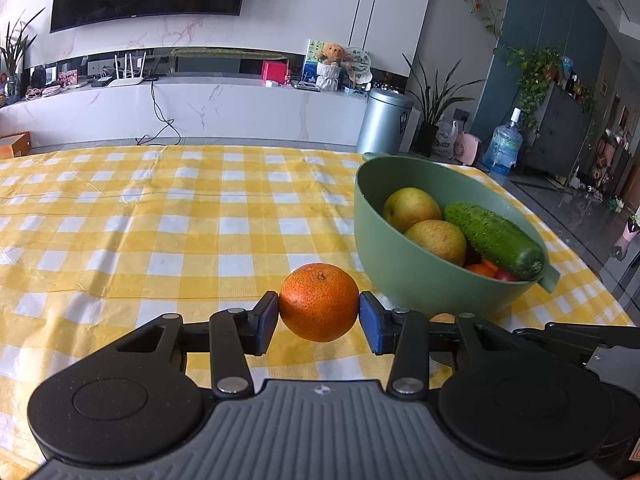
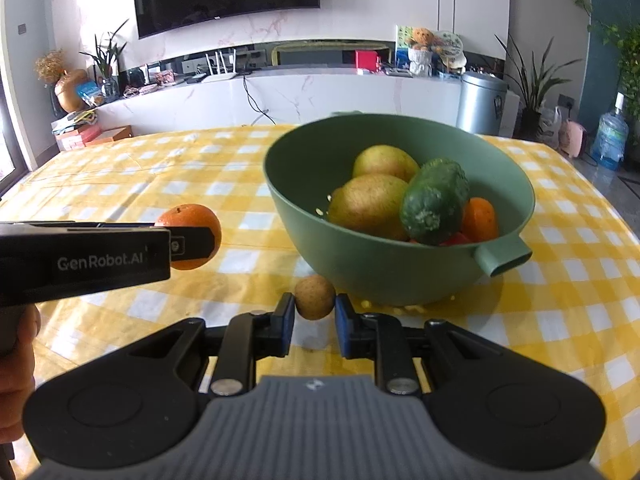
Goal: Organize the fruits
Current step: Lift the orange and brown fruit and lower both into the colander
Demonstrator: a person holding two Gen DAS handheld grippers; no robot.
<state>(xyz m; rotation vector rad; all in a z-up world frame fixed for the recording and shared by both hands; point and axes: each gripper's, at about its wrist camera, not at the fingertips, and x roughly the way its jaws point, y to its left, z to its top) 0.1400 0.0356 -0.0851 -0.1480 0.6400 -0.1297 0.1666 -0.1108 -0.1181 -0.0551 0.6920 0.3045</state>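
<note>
**Carrying two fruits toward the green bowl**

Clamping a mandarin (image 1: 319, 301), the left hand-held gripper (image 1: 319, 312) holds it at lower centre. The right hand-held gripper (image 2: 315, 308) pinches a small brown longan-like fruit (image 2: 315, 297) before the bowl (image 2: 372, 268). Either round fruit could slip out and roll across the counter (image 1: 140, 216).

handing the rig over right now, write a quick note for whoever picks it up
Left gripper: shut on the orange, held just off the checked tablecloth, left of the green bowl.
Right gripper: shut on a small brown round fruit, right in front of the bowl.
Done: two yellow pears, a cucumber, another orange fruit and something red already sit in the bowl.
Left: both held fruits are not yet in the bowl; carry each over the rim and release. No other loose fruit shows on the cloth.
</note>
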